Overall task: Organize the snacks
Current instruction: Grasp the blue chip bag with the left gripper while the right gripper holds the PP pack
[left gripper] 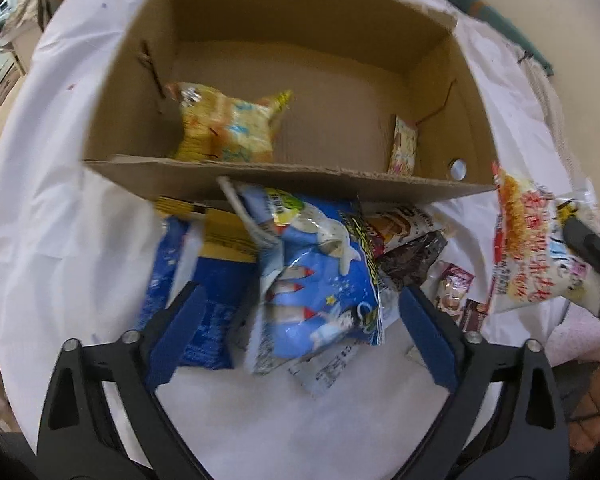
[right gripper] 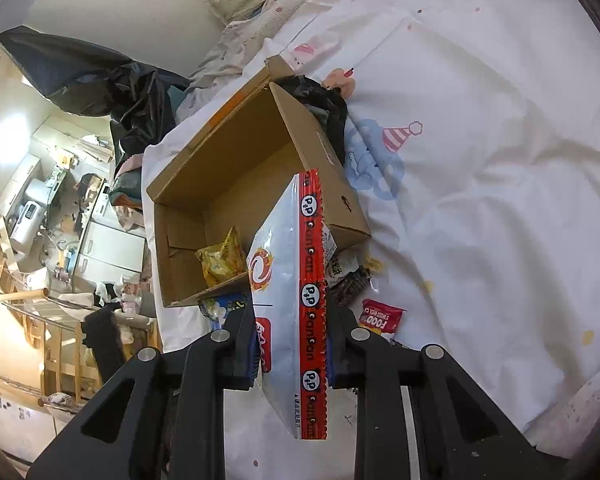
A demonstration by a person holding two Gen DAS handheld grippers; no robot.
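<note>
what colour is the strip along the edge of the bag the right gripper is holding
Red with round white logos, on a white bag; clearest in the right wrist view.

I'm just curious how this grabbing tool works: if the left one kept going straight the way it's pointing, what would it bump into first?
Most likely the blue snack bag lying on the white sheet, just before the cardboard box. It sits between the left gripper's open jaws, though depth is hard to judge here.
</note>
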